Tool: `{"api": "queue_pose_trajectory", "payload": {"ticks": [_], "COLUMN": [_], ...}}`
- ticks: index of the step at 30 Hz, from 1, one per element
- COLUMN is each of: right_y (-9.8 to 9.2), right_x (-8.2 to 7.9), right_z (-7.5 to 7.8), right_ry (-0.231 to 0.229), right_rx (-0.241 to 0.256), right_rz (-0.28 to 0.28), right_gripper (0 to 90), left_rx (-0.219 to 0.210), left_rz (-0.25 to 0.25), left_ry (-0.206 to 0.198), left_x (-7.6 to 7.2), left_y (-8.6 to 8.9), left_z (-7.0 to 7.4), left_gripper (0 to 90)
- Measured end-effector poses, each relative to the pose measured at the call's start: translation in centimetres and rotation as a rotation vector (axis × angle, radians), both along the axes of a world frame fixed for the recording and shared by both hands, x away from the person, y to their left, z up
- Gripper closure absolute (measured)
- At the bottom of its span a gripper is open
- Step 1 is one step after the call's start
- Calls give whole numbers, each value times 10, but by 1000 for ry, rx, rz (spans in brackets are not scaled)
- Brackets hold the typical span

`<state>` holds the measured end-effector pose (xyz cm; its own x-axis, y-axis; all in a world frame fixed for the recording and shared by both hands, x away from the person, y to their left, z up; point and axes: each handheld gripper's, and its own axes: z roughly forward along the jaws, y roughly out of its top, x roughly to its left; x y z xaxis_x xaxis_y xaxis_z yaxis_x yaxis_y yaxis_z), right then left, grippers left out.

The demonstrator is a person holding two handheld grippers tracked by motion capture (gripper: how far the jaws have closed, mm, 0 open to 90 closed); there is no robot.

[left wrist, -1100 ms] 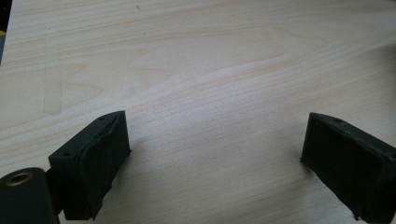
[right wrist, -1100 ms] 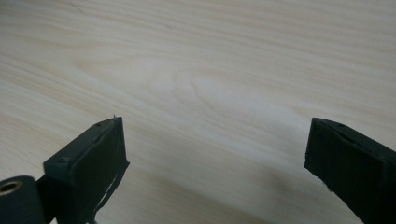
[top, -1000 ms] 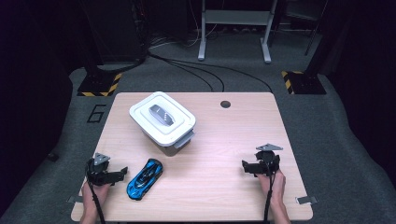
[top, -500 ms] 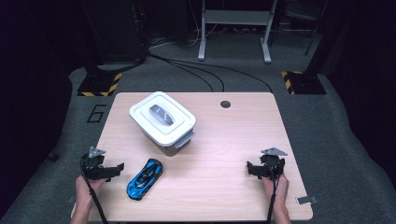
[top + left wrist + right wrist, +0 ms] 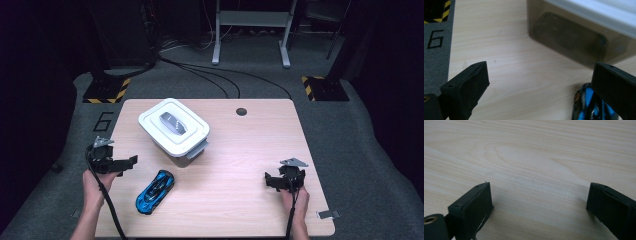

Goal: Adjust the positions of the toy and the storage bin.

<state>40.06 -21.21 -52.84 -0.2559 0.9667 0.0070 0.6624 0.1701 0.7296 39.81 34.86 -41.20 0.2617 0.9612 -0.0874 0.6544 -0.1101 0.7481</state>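
left gripper [image 5: 131,161]: jaws wide, aimed at toy car [image 5: 155,191] for a grab
right gripper [image 5: 269,181]: jaws apart, idle, near right

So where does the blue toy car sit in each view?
High view: blue toy car lies near the table's front left, beside the left gripper.
Left gripper view: bottom right corner, partly behind a jaw.
Right gripper view: bare tabletop ahead.
Shared landmark: lidded white container.
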Motion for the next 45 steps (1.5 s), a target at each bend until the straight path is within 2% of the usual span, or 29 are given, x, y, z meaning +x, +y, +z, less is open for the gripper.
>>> {"api": "queue_pose_trajectory", "payload": {"ticks": [5, 9, 12, 17, 22, 29, 37, 39, 42, 45], "right_y": [0, 0, 0, 0, 0, 0, 0, 0, 0, 0], "right_x": [0, 0, 0, 0, 0, 0, 0, 0, 0, 0], "right_z": [0, 0, 0, 0, 0, 0, 0, 0, 0, 0], "right_ry": [0, 0, -3, -3, -5, -5, -5, -3, -2, -5], "right_rx": [1, 1, 2, -3, -4, -4, -4, -3, -3, -4], "right_rz": [1, 1, 3, 11, 12, 13, 12, 11, 9, 12], "right_gripper": [58, 60, 64, 67, 68, 68, 68, 68, 68, 68], "left_rx": [33, 36, 38, 64, 75, 61, 55, 39, 33, 56], "left_rz": [-23, -30, -29, -39, -47, -35, -2, 9, -5, -5], "left_ry": [-10, -31, -43, -36, -23, -16, 45, 54, 67, 69], "left_x": [15, 29, 39, 54, 71, 90, 111, 114, 119, 120], "left_y": [-22, -40, -53, -74, -94, -117, -130, -132, -134, -137], "left_z": [18, 31, 38, 45, 45, 46, 42, 39, 35, 34], "left_gripper": [0, 0, 0, 0, 0, 1, 26, 50, 76, 92]}}
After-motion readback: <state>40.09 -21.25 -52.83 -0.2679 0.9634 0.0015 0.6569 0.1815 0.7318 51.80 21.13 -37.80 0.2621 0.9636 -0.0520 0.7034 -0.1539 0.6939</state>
